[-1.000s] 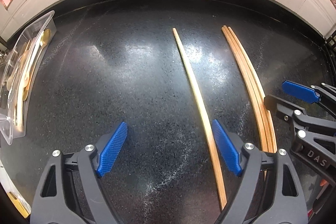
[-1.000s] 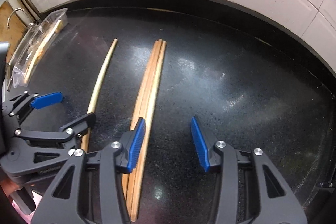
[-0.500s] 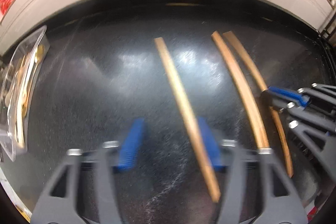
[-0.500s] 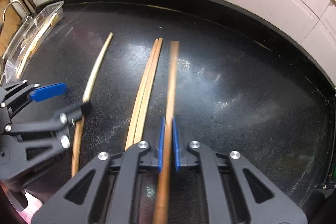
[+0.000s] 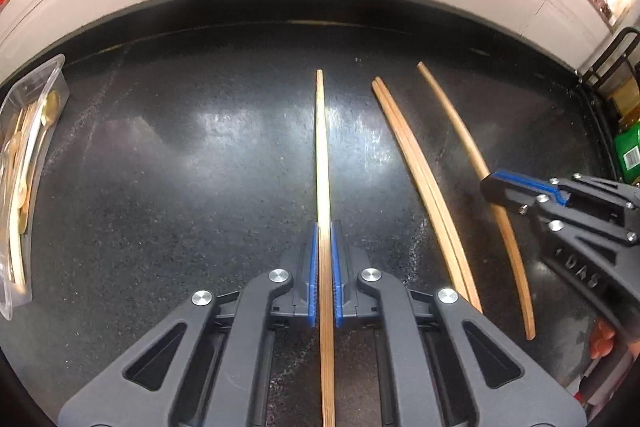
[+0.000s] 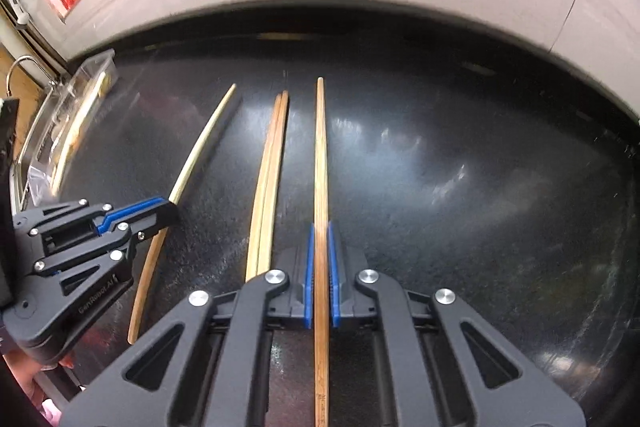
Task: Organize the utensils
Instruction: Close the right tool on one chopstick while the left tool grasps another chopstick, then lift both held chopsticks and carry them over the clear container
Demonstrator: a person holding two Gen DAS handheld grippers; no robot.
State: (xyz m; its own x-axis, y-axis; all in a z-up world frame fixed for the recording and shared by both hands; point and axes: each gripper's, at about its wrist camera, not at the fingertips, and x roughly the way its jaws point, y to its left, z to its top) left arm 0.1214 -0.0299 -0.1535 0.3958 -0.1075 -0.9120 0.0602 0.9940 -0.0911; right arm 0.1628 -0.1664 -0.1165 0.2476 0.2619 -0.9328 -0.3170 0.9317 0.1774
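Note:
My left gripper (image 5: 324, 227) points down at the black counter, its jaws closing, and the blue pads press on a pale wooden chopstick (image 5: 322, 147) that runs straight ahead. My right gripper (image 6: 320, 227) is shut on a darker chopstick (image 6: 320, 155) in the same way. A pair of chopsticks (image 5: 416, 163) lies side by side on the counter between the two held ones, also seen as the pair (image 6: 272, 163) in the right wrist view. Each view shows the other gripper from the side: the right gripper (image 5: 491, 183) and the left gripper (image 6: 172, 213).
A clear plastic container (image 5: 56, 67) with golden and wooden utensils stands at the counter's far left, also seen as the container (image 6: 96, 63). A white tiled wall closes the back. A black wire rack (image 5: 612, 67) and a green packet (image 5: 628, 155) sit at the right. A faucet (image 6: 20, 65) shows at far left.
Both grippers have gone from open to closed, each on one chopstick. The right one took a stick from the group of three, leaving two on the counter.

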